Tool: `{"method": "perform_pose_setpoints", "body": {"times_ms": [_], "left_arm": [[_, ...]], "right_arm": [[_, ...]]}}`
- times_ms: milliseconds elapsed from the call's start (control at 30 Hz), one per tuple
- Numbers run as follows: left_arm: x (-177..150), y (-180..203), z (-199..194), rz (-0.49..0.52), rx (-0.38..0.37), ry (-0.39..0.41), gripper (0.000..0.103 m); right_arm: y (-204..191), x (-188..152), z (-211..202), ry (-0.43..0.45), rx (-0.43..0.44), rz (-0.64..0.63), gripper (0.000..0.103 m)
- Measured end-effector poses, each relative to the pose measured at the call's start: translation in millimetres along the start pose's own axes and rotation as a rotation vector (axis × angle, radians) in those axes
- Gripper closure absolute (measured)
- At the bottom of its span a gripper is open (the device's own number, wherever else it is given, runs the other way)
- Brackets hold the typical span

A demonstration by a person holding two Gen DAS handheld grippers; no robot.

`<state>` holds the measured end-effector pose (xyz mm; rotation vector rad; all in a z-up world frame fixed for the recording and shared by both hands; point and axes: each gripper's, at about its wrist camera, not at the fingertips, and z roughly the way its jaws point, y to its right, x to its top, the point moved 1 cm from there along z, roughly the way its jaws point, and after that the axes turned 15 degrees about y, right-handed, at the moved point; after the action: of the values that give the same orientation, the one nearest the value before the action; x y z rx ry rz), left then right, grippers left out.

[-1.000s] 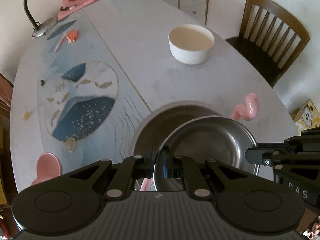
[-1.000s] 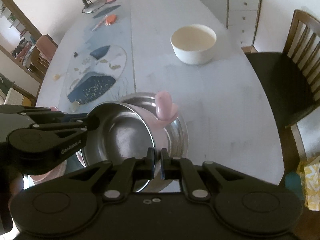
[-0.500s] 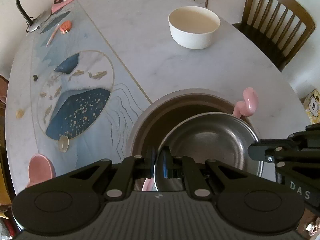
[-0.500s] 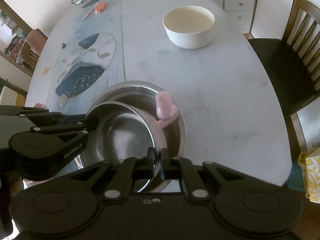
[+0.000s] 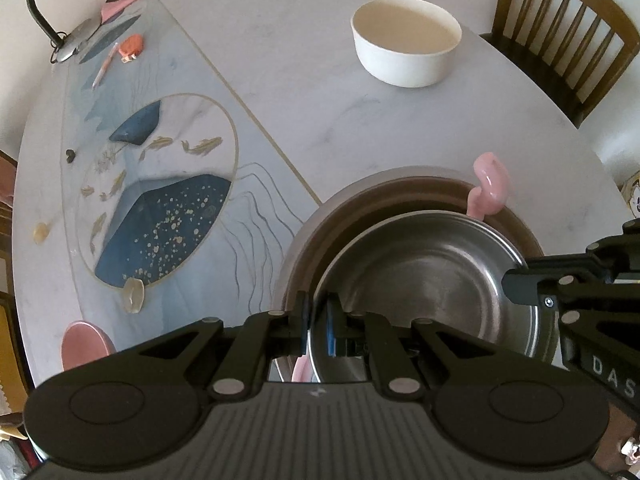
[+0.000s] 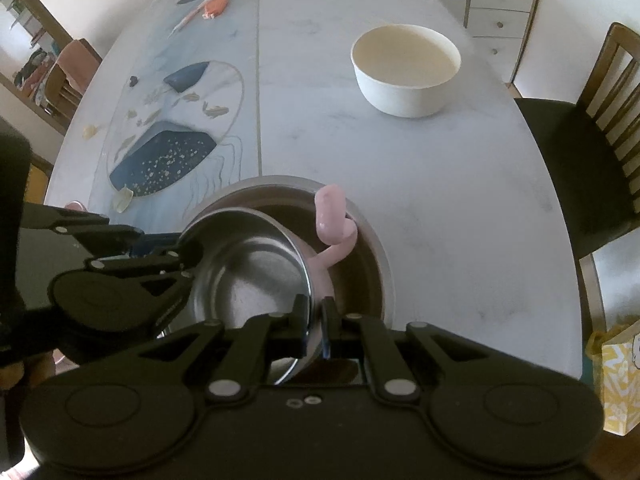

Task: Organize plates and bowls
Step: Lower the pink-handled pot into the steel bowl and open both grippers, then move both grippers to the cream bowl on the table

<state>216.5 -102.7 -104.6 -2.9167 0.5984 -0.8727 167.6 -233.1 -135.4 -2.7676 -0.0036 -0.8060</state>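
Both tongs pinch the rim of one steel bowl: the left tongs point(image 5: 318, 322) clamp its near-left edge, the right tongs point(image 6: 315, 322) the opposite edge, jaws narrow on the thin metal. The steel bowl point(image 5: 432, 280) hangs between them, directly above a larger steel bowl point(image 6: 372, 248) resting on the counter point(image 5: 320, 80). A pink curled piece point(image 6: 332, 220) stands inside the larger bowl, just beyond the right tongs. Nesting looks underway; next comes a level descent, watching that pink piece, then letting go. A white bowl point(image 5: 406, 46) waits well ahead.
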Motion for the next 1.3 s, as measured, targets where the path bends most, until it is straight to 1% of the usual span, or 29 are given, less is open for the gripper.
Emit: {"method": "perform_pose_setpoints", "body": {"times_ms": [167, 233, 267, 467, 600, 733, 900, 967, 1100, 1167, 1200, 1233, 1267, 1300], "left_arm": [[2.0, -11.4, 0.5, -0.062, -0.047, -0.01, 0.095], [3.0, -14.8, -0.9, -0.08, -0.063, -0.003, 0.095], [3.0, -15.8, -1.4, -0.086, -0.068, 0.0, 0.095], [5.5, -21.0, -12.7, -0.108, -0.102, 0.046, 0.095], [6.4, -24.1, -22.9, -0.123, -0.13, 0.075, 0.095], [6.8, -23.5, -37.9, -0.117, -0.147, 0.125, 0.094], [7.4, -24.0, -58.2, -0.132, -0.164, 0.187, 0.093], [7.6, -23.5, -67.1, -0.129, -0.163, 0.212, 0.093], [8.0, -23.4, -86.0, -0.128, -0.176, 0.272, 0.092], [8.1, -24.1, -95.0, -0.135, -0.184, 0.301, 0.086], [8.1, -24.8, -98.6, -0.141, -0.185, 0.313, 0.077], [8.2, -25.6, -102.0, -0.147, -0.186, 0.327, 0.062], [8.1, -26.3, -106.1, -0.153, -0.185, 0.344, 0.054], [7.9, -27.4, -110.2, -0.158, -0.167, 0.366, 0.043]], "right_arm": [[1.2, 1.3, 3.9, -0.015, -0.001, 0.004, 0.094], [1.7, 1.0, 4.6, -0.021, 0.0, 0.011, 0.09], [2.1, 0.4, 4.3, -0.02, -0.002, 0.013, 0.089], [-1.6, 1.7, -1.1, -0.008, 0.013, -0.003, 0.083], [-6.5, 2.8, -11.8, 0.018, 0.017, -0.031, 0.077], [-11.9, 6.7, -24.5, 0.045, 0.027, -0.052, 0.072], [-18.9, 10.2, -44.8, 0.091, 0.033, -0.083, 0.072], [-20.6, 11.3, -52.1, 0.106, 0.037, -0.091, 0.07], [-24.1, 13.1, -68.7, 0.147, 0.037, -0.108, 0.063], [-25.9, 13.9, -76.4, 0.167, 0.037, -0.117, 0.061], [-26.9, 13.7, -80.1, 0.177, 0.037, -0.121, 0.06], [-27.6, 14.2, -84.0, 0.188, 0.036, -0.125, 0.058], [-28.2, 14.9, -87.7, 0.198, 0.037, -0.13, 0.057], [-28.3, 16.0, -90.1, 0.206, 0.036, -0.133, 0.057]]}}
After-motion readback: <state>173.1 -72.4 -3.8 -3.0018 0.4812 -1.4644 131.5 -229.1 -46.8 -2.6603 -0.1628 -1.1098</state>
